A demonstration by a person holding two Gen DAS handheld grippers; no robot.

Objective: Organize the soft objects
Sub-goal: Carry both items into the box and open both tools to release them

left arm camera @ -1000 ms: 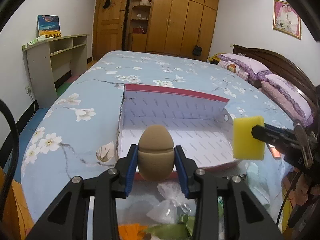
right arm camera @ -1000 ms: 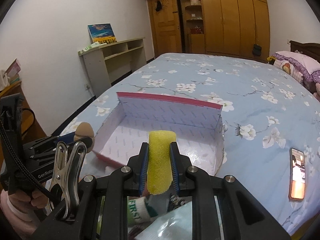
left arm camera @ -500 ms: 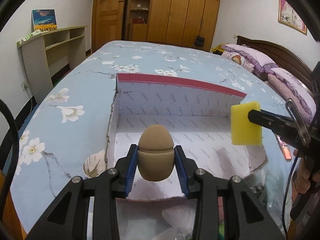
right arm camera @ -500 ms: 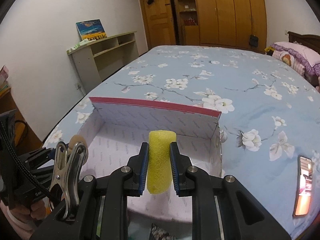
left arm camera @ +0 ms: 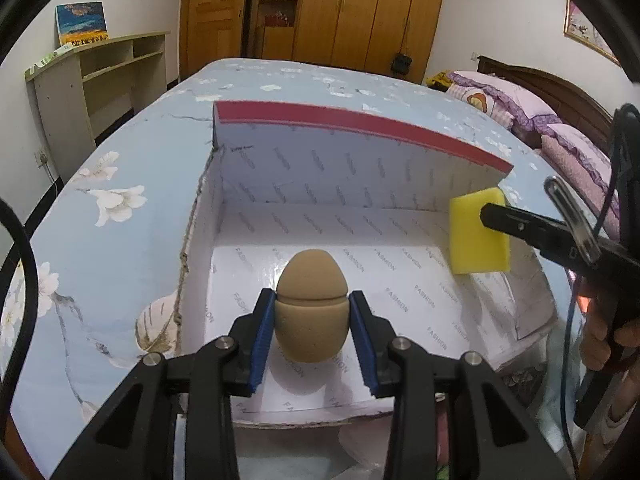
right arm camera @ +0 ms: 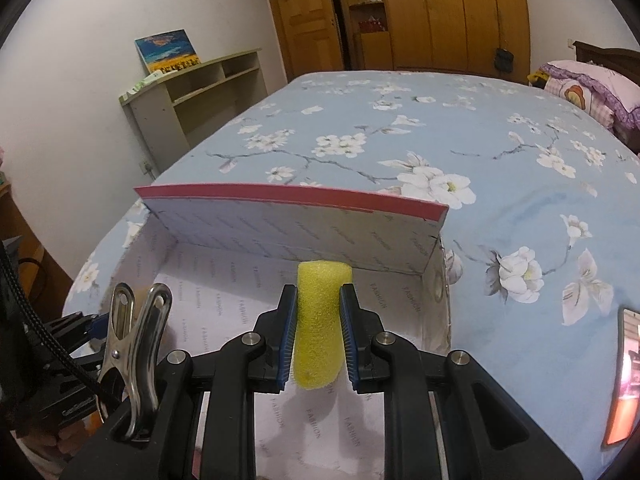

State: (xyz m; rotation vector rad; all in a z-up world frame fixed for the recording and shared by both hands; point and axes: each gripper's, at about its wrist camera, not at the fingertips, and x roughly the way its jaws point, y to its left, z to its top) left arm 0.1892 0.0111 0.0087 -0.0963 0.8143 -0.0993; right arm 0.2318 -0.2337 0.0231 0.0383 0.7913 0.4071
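Pinching a tan egg-shaped sponge (left arm camera: 311, 305), the left gripper (left arm camera: 312, 336) hangs over the near part of the open box (left arm camera: 360, 136) on the bed (right arm camera: 480, 152); to its right, the right gripper (right arm camera: 318, 336) squeezes a yellow sponge (right arm camera: 320, 320) by the box's right wall. Released this high, either light sponge might bounce out over the torn, sagging side. Both tools point forward, tilted slightly down.

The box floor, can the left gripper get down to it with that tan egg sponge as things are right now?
Probably yes. The left gripper holds the tan egg sponge over the open box, whose printed floor below shows nothing lying on it. The right gripper with the yellow sponge is off near the right wall.
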